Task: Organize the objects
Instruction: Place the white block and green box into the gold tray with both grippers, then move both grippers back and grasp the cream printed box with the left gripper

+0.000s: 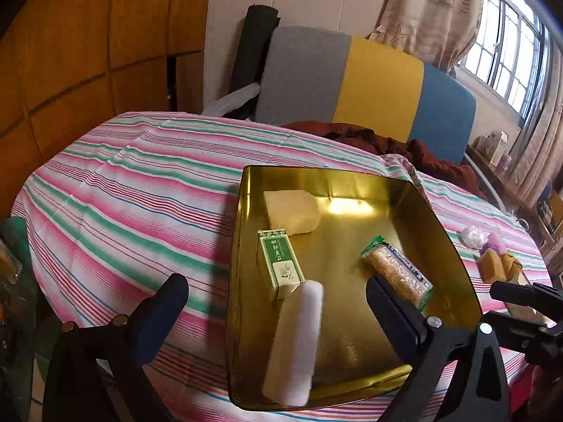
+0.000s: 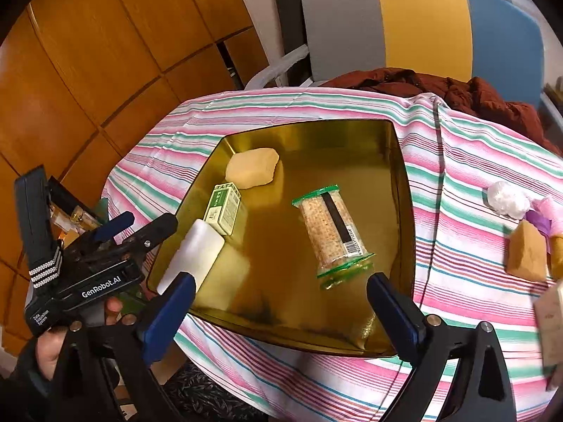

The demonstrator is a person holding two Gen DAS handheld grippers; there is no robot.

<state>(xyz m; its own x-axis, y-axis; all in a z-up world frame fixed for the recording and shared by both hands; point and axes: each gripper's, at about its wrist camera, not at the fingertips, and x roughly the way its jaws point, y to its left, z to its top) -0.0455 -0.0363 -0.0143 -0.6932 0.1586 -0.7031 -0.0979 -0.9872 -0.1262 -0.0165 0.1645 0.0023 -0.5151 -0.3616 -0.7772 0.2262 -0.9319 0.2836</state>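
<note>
- Both grippers, left gripper and right gripper, hang with jaws spread wide, pinching nothing, at the near rim of the gold tin.
- "GenRobot.AI" reads on the left gripper's body.
- Inside the tin: white block nearest, green box touching it, barcoded cracker packet, pale lump farthest.
- Right of the tin, on striped cloth, sponges lie well apart.

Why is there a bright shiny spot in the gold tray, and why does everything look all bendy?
Left wrist view: the window is washed out white, and its light bounces off the shiny gold metal tray as glare. Right wrist view: no such bright spot on the tray floor, only dull reflections. Both views: the fisheye lens bends the straight stripes of the pink and green striped tablecloth and darkens the corners.
</note>
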